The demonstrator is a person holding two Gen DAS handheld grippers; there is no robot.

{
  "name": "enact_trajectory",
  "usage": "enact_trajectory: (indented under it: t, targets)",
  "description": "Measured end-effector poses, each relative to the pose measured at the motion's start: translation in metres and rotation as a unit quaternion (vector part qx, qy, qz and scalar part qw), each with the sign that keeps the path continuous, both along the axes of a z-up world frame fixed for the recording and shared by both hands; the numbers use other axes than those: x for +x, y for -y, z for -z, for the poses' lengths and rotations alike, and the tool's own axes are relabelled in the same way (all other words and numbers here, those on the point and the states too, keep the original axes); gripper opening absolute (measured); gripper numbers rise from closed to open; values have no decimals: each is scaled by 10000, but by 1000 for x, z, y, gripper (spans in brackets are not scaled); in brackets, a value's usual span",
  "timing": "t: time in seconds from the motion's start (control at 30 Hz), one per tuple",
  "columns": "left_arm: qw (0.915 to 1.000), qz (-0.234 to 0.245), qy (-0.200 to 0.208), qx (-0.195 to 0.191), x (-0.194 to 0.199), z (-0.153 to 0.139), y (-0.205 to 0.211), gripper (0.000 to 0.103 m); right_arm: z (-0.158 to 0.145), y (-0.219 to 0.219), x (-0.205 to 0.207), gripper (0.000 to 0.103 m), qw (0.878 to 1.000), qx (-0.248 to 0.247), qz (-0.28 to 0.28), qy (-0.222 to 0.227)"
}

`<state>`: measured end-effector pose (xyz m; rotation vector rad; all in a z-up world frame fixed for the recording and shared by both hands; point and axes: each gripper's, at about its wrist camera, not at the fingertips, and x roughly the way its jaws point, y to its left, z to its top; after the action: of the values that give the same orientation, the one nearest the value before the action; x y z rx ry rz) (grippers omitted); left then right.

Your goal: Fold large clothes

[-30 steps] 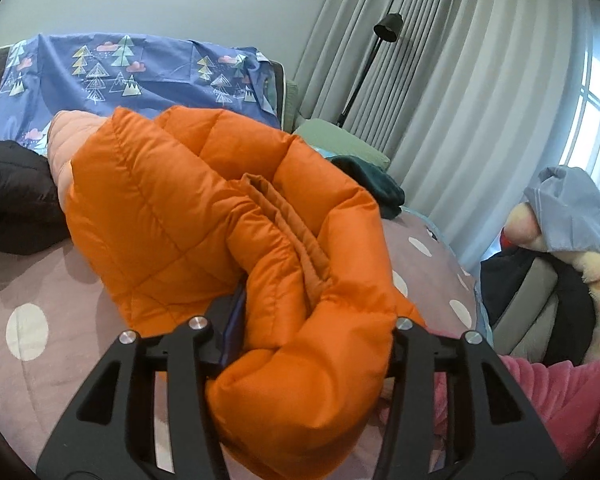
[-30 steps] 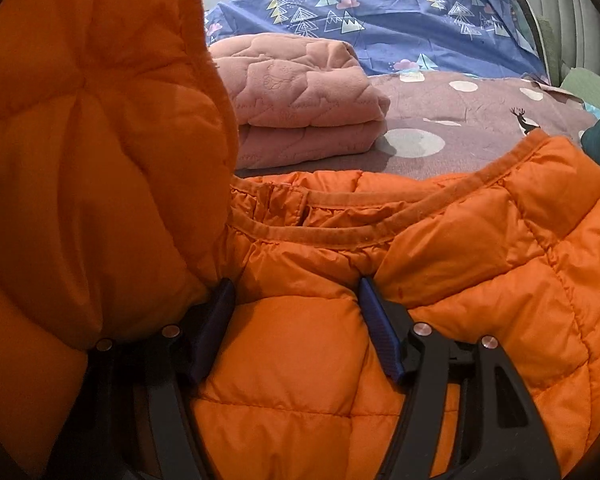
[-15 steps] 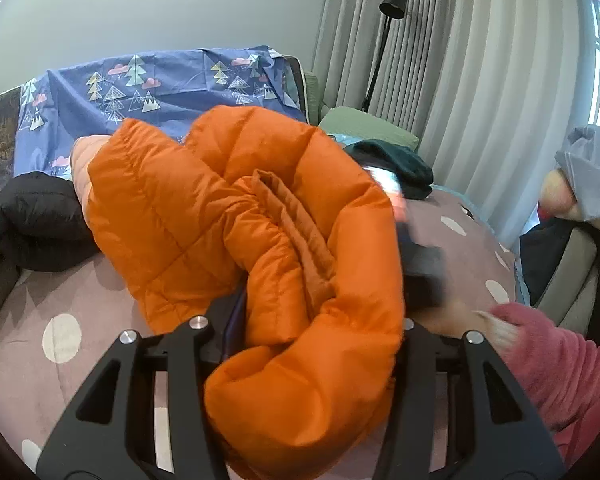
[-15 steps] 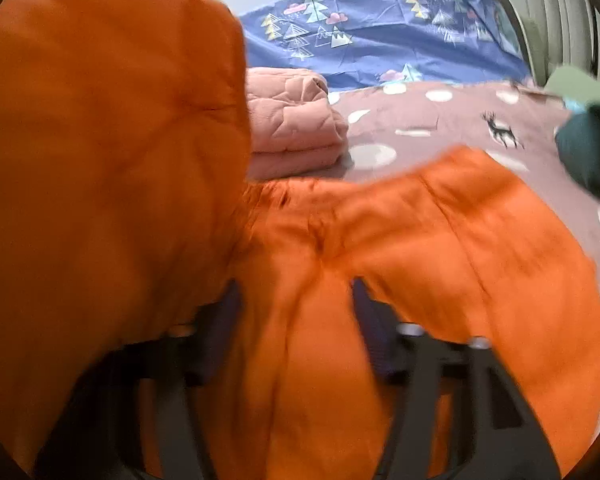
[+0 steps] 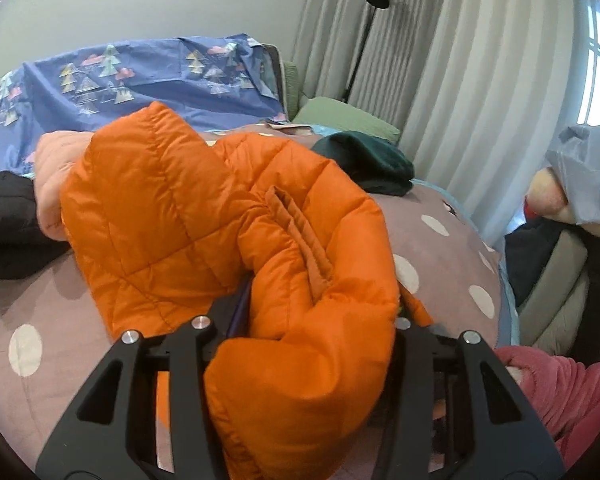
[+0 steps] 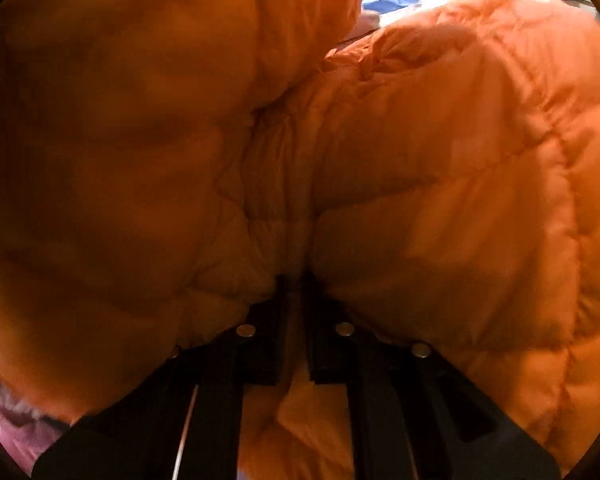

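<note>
Orange quilted puffer jacket (image 5: 228,216), bunched: left fingers (image 5: 316,320) clamp a thick fold, right fingers (image 6: 296,280) just closed on a thin pinch.

Puffer jacket (image 5: 220,216) – heaped on bedspread (image 5: 440,256), near end between left gripper (image 5: 312,332) fingers | folded quilt (image 5: 54,184) behind jacket, left | dark garment (image 5: 368,160) behind, right | pillow (image 5: 344,116) beyond it | right gripper (image 6: 296,280) – buried in a jacket fold

Right gripper (image 6: 296,280): jaws have just been closing, now pinching a fold of the puffy orange quilted jacket (image 6: 440,168).
Jacket: bunched closer, filling the right wrist view.
</note>
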<state>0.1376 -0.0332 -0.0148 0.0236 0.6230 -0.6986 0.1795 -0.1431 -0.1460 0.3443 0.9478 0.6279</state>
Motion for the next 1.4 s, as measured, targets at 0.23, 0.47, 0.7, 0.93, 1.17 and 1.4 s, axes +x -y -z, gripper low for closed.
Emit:
enact_trajectory:
  t: [0.23, 0.47, 0.7, 0.93, 1.17, 1.4]
  targets:
    - [9990, 402, -67, 172, 4, 12, 43, 46, -54, 105, -32, 31, 9892, 349, 1131, 860]
    - [9956, 757, -92, 539, 6, 49, 111, 60, -50, 151, -10, 61, 9879, 740, 1352, 193]
    - [9912, 939, 129, 925, -1, 66, 137, 73, -49, 145, 47, 64, 9911, 882, 973, -211]
    - [9892, 1245, 209, 744, -19, 49, 135, 85, -37, 144, 64, 4, 9939, -30, 1088, 153]
    - [9952, 667, 714, 33, -23, -6, 47, 85, -19, 161, 68, 4, 9941, 295, 1009, 282]
    - [9978, -623, -73, 213, 88, 42, 1, 84, -22, 157, 62, 6, 9935, 279, 988, 483]
